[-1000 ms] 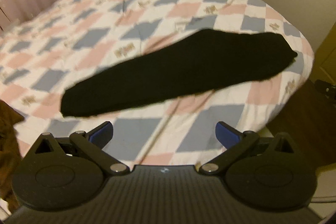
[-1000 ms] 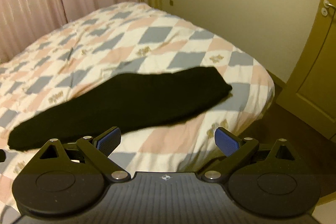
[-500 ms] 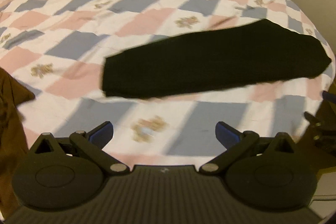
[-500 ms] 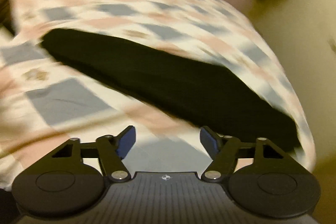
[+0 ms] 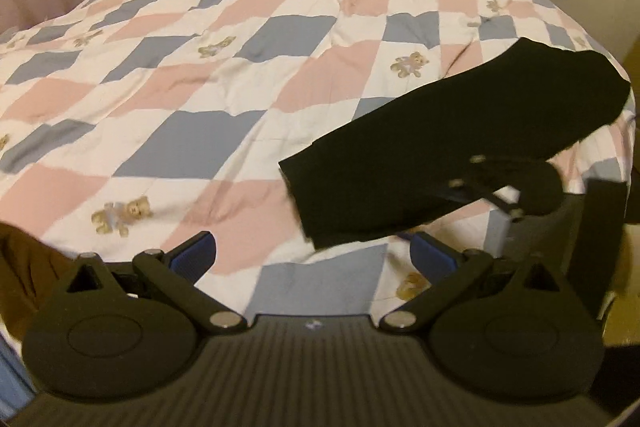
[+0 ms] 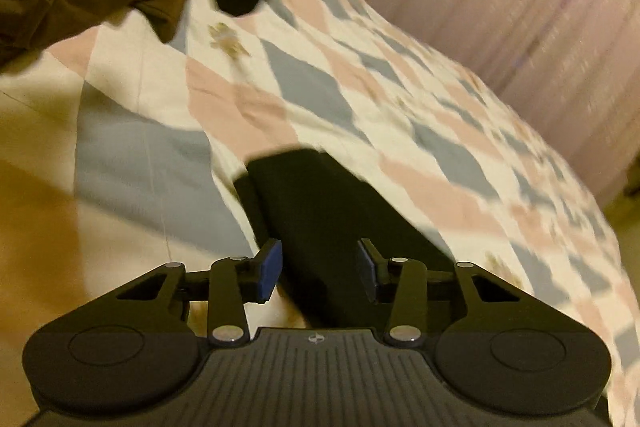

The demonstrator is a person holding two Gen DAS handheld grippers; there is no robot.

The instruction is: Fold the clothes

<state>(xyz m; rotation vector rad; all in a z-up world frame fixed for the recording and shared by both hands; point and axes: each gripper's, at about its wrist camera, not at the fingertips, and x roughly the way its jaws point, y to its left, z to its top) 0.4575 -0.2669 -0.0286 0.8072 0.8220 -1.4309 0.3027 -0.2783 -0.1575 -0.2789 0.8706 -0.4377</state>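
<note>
My left tongs point(image 5: 312, 255) stand wide and empty above the checked teddy-bear quilt point(image 5: 224, 75); my right tongs point(image 6: 319, 269) are closing around the black folded garment point(image 6: 340, 223) near the bed's edge; no writing is readable.

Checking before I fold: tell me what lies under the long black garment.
The long black garment lies on the pink, blue and white checked teddy-bear quilt. The quilt shows all around it; whatever is directly beneath is covered.
</note>
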